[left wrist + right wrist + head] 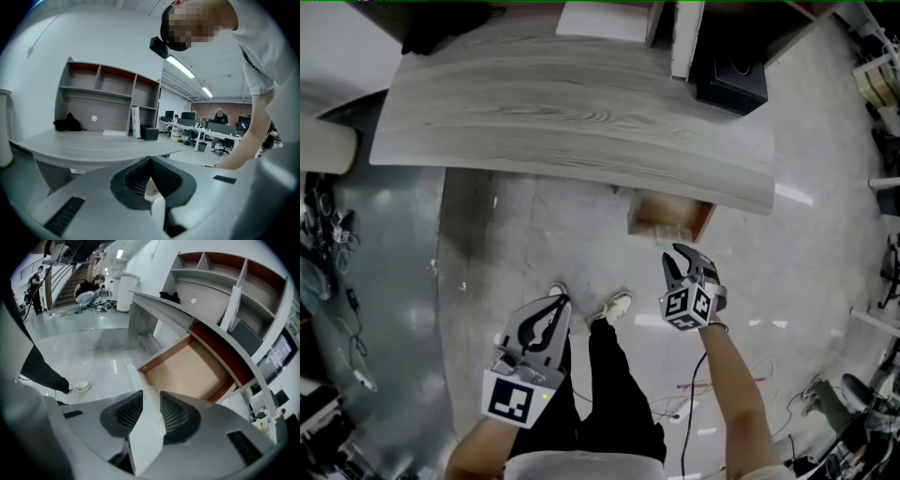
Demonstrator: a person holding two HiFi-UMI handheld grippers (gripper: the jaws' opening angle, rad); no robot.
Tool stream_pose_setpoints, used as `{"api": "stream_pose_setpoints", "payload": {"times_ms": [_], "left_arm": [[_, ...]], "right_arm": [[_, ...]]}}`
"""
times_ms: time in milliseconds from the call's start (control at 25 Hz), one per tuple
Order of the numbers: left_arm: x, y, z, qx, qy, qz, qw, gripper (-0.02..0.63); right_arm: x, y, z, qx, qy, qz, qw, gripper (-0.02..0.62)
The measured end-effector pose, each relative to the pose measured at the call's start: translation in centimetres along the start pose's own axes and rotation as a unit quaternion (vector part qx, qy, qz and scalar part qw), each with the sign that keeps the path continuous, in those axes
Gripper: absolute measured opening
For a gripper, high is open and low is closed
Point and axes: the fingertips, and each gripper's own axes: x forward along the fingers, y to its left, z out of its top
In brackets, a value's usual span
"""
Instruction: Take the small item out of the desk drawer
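Note:
The drawer hangs pulled out under the right end of the grey wooden desk. Its brown floor shows bare in the right gripper view, and I see no small item there. My right gripper sits at the drawer's front. It is open, with the white drawer front panel running between its ribbed pads. My left gripper hangs low beside the person's legs, away from the desk. Its tips meet and hold nothing.
A shelf unit stands on the desk with a black box, a white upright board and a dark cloth. The person's shoes stand before the drawer. Cables lie at the left, and a white cylinder stands there.

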Motion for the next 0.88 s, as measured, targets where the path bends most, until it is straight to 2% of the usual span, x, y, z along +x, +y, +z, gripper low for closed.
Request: {"api": "stream_pose_setpoints", "payload": {"times_ms": [160,440,560,680,880], "left_arm": [[0.0,0.3,-0.5,-0.002,0.003,0.005,1.0000,0.015],[-0.6,0.7,-0.5,-0.003,0.002,0.012,0.9999,0.015],[-0.8,0.7,-0.4,-0.004,-0.001,0.015,0.9999,0.015],[-1.0,0.7,-0.5,-0.004,-0.002,0.015,0.9999,0.015],[-1.5,0.3,0.2,-0.004,-0.006,0.013,0.9999,0.015]], "right_arm": [[2.0,0.7,-0.7,-0.023,0.016,0.017,0.999,0.126],[3.5,1.0,-1.3,-0.032,0.038,0.032,0.998,0.119],[3.4,0.5,-1.3,-0.035,0.037,0.021,0.998,0.043],[2.9,-0.1,-0.7,-0.019,0.028,0.010,0.999,0.029],[1.7,-1.0,0.4,0.036,0.017,0.004,0.999,0.026]]}}
